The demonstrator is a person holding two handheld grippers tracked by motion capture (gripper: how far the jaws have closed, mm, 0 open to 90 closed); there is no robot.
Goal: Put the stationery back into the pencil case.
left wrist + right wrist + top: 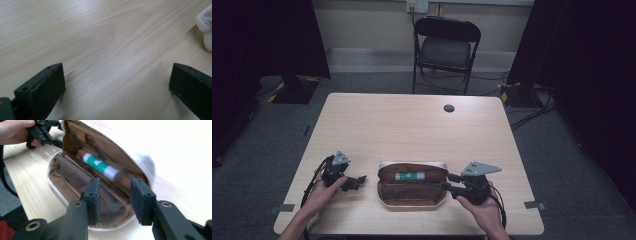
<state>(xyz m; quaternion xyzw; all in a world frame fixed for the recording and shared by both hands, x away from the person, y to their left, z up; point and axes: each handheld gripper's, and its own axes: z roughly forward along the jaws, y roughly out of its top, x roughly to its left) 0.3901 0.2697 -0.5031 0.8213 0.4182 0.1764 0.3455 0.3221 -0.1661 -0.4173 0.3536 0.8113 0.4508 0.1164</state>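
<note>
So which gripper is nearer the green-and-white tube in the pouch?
Right. The right gripper sits at the open pouch's right end, jaws pointing toward the tube. The left gripper rests on bare table beyond the pouch's left edge.

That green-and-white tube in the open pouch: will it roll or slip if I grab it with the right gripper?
The tube looks round and smooth, so it may roll or slip between the jaws. It lies in the soft pouch, whose fabric folds probably cradle it. The right gripper stands open near it.
</note>
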